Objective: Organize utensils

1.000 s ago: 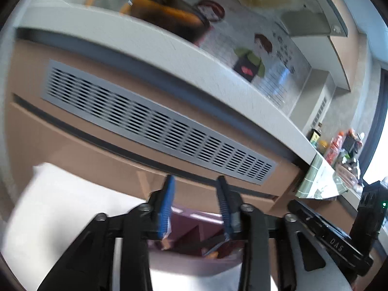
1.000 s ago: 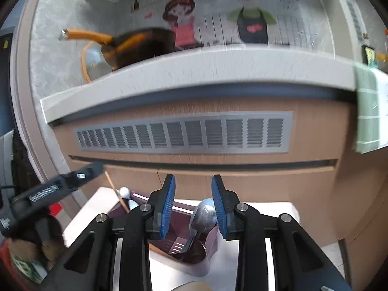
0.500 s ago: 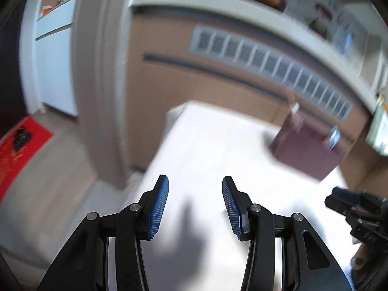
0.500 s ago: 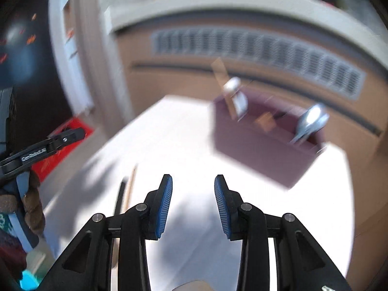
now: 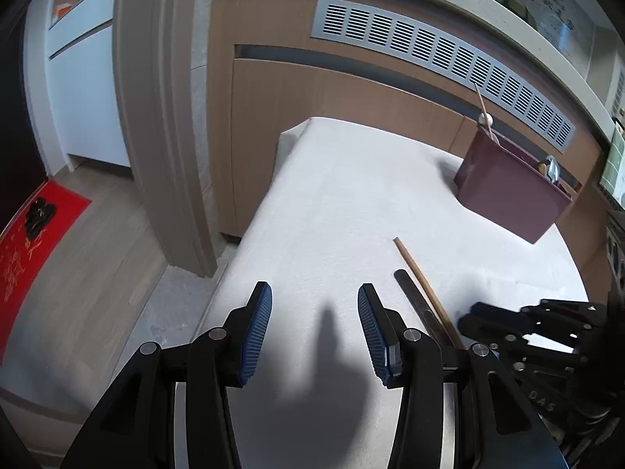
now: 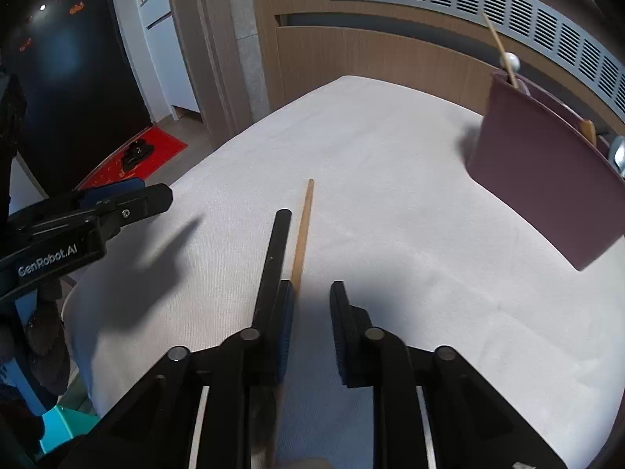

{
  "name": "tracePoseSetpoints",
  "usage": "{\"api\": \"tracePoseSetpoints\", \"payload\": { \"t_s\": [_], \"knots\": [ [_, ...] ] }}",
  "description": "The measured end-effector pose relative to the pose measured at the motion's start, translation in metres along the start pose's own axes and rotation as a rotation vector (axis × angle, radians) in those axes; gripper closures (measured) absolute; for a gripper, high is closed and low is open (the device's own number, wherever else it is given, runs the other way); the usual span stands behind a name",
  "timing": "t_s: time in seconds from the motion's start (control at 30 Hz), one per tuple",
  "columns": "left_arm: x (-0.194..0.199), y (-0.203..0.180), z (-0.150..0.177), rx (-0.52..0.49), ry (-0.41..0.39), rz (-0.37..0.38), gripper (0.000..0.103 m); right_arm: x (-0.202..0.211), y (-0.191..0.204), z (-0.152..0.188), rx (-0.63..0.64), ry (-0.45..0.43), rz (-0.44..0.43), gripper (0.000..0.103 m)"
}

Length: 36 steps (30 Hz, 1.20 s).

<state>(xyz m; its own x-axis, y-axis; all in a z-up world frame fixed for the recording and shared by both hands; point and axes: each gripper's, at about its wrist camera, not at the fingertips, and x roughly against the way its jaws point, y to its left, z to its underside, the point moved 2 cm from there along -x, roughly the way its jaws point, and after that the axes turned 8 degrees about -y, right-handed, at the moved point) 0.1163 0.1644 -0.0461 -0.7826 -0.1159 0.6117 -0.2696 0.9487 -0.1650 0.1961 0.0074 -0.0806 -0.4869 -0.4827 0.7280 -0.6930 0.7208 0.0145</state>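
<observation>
A wooden stick-like utensil [image 6: 302,230] and a black-handled utensil [image 6: 275,254] lie side by side on the white cloth-covered table [image 6: 390,195]; both show in the left wrist view, the wooden one [image 5: 424,287] and the black one [image 5: 418,305]. A maroon utensil holder [image 6: 547,187] stands at the far right, holding a stick with a white ball [image 6: 509,61], a wooden piece and a metal spoon. It also shows in the left wrist view [image 5: 511,191]. My right gripper [image 6: 310,312] is open, low over the near ends of the two utensils. My left gripper [image 5: 314,326] is open and empty above the table's left part.
A wooden counter front with a grey vent grille [image 5: 441,58] stands behind the table. A door frame [image 5: 156,117] and floor with a red mat [image 5: 31,250] lie to the left. The table's left edge [image 5: 242,242] drops to the floor.
Both grippers have pulled back from the maroon holder and tilted down toward the table. The right gripper now sits over the two loose utensils. Both stay open.
</observation>
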Motion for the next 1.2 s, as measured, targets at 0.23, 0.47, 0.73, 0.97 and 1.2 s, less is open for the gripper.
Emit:
{"api": "tracePoseSetpoints", "payload": {
  "t_s": [0.23, 0.47, 0.73, 0.97, 1.2],
  "knots": [
    [-0.003, -0.003, -0.002, -0.005, 0.014, 0.002, 0.056, -0.017, 0.009, -0.002, -0.024, 0.045, -0.031, 0.091],
    [-0.007, -0.014, -0.003, -0.024, 0.048, 0.014, 0.056, -0.012, -0.005, -0.001, -0.038, 0.029, 0.015, 0.098],
    [-0.021, -0.042, 0.006, -0.044, 0.153, 0.096, 0.056, 0.042, -0.092, 0.030, -0.215, -0.015, 0.198, 0.098],
    [-0.046, -0.085, 0.010, -0.079, 0.239, 0.160, 0.056, 0.094, -0.144, 0.073, -0.319, -0.061, 0.338, 0.098],
    [-0.065, -0.133, 0.008, -0.089, 0.285, 0.286, 0.056, 0.106, -0.171, 0.106, -0.455, -0.079, 0.324, 0.096]
  ]
}}
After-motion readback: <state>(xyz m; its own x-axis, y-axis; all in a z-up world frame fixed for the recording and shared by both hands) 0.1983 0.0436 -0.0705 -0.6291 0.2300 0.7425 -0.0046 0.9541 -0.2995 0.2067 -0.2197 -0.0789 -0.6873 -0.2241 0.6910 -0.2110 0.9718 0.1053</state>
